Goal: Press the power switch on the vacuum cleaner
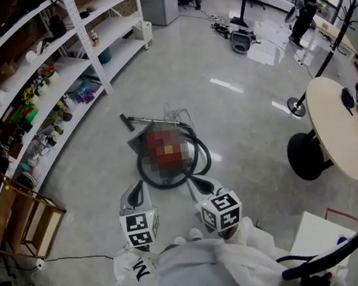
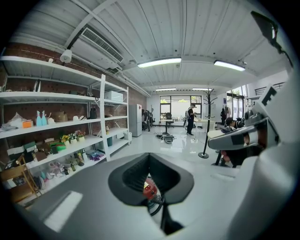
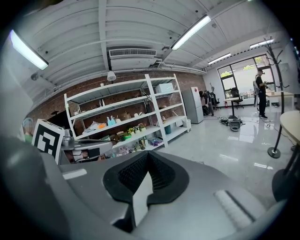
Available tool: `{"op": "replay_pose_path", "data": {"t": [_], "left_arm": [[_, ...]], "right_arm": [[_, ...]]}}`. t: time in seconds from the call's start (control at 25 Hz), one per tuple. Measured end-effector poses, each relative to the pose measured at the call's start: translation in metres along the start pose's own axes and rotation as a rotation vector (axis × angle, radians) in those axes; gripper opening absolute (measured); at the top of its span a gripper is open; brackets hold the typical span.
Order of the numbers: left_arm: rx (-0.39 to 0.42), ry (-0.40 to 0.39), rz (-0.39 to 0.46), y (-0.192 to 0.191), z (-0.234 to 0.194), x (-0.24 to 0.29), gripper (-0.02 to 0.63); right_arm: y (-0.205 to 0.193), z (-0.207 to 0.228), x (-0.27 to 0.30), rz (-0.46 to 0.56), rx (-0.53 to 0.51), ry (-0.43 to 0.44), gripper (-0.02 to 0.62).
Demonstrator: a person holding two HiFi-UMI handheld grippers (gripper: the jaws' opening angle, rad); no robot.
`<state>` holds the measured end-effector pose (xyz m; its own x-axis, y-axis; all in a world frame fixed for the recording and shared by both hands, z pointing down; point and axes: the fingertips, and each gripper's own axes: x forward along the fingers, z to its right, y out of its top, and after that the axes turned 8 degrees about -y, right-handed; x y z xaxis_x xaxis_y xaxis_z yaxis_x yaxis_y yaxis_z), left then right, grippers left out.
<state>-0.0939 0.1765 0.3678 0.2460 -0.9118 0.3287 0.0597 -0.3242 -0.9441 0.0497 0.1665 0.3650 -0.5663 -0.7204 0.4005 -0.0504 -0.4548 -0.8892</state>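
the red canister vacuum cleaner [image 1: 166, 148] sits on the glossy grey floor [image 1: 228, 119] right in front of the person, its body partly under a blurred patch, so its power switch cannot be made out. a black hose [image 1: 199, 162] loops round its near side, and a dark wand [image 1: 141, 119] lies on the floor just beyond it, on the side of the shelves. the left gripper [image 1: 135, 190] and the right gripper [image 1: 197, 184] are held side by side above the floor, near the hose loop's near edge but apart from it, with neither touching the vacuum. each carries its white cube with square black markers close to the person's white sleeves. in the left gripper view the left gripper [image 2: 149, 157] has its black ribbed pads [image 2: 133, 176] pressed together at the tips with nothing between them, and a bit of the red vacuum cleaner [image 2: 149, 190] shows through the opening below where they meet. in the right gripper view the right gripper [image 3: 147, 154] is likewise closed tip to tip and empty, with only pale floor showing through the slot beneath. tall white shelving [image 1: 86, 43] loaded with small colourful items runs along the brick wall on the left, with a low wooden crate [image 1: 24, 220] at its near end. a round pale wooden table [image 1: 338, 126] on a black base stands well off to the right.
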Motion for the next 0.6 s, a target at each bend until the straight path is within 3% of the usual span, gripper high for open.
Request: {"op": "replay_pose_path", "data": {"t": [0.6], "left_arm": [[-0.012,0.002,0.008,-0.0012,0.0004,-0.0071,0.000]], "right_arm": [[-0.0022,-0.0050,-0.0032,-0.005,-0.010,0.003,-0.002]]}}
